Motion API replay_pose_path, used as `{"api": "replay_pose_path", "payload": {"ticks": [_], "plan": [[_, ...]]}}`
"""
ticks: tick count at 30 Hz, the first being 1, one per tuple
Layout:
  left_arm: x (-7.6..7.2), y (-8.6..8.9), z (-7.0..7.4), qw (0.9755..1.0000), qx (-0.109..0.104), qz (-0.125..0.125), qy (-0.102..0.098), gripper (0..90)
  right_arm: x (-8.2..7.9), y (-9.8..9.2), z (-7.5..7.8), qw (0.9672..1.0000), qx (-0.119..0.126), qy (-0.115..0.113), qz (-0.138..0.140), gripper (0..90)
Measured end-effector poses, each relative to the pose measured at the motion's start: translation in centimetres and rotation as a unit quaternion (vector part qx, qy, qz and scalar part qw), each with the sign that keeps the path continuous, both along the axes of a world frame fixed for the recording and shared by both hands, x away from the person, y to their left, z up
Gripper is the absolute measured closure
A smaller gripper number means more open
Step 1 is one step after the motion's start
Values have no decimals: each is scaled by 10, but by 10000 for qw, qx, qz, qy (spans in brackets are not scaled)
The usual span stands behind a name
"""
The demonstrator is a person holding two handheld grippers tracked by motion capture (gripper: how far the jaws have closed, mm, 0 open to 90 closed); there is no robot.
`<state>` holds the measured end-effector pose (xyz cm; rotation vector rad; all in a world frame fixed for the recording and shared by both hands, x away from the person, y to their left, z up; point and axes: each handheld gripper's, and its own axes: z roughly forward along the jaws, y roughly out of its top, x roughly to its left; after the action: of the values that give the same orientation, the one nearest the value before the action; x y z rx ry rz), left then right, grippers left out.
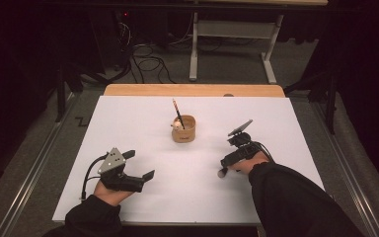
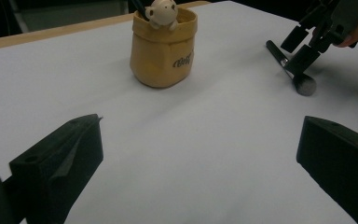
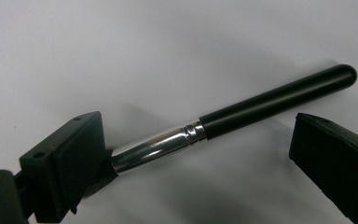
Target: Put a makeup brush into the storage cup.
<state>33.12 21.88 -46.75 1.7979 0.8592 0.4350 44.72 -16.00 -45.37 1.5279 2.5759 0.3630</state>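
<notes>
Right gripper view is showing the right tool [image 3: 200,154] gaping wide, gripping nothing, straddling the slim black-handled makeup brush with silver ferrule [image 3: 242,116] lying on the white bench [image 3: 168,42] between its jaws; probably light, stiff, slippery, best pinched mid-handle.

Both grippers, left [image 1: 140,165] and right [image 1: 237,148], hold their jaws spread wide.
</notes>
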Motion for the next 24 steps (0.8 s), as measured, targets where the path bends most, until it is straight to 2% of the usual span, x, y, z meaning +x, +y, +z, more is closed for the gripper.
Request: {"api": "replay_pose_path", "payload": {"ticks": [4, 10, 13, 18, 24], "plan": [[0, 0, 0, 10000, -18, -26, -4, 11, -1, 1, -3, 10000, -41, 45, -5, 94], [0, 0, 0, 10000, -34, -21, 0, 11, -3, -1, -2, 9999, -118, -26, 22, 175], [0, 0, 0, 10000, -59, -39, 12, 11, -6, 1, -1, 9994, -284, -62, 186, 251], [0, 0, 0, 10000, -58, -34, 20, 11, -8, -2, 2, 9993, -283, -126, 209, 384], [-1, 1, 0, 10000, -52, -10, 25, 11, -9, -3, 3, 9992, -272, -155, 231, 458]]}}
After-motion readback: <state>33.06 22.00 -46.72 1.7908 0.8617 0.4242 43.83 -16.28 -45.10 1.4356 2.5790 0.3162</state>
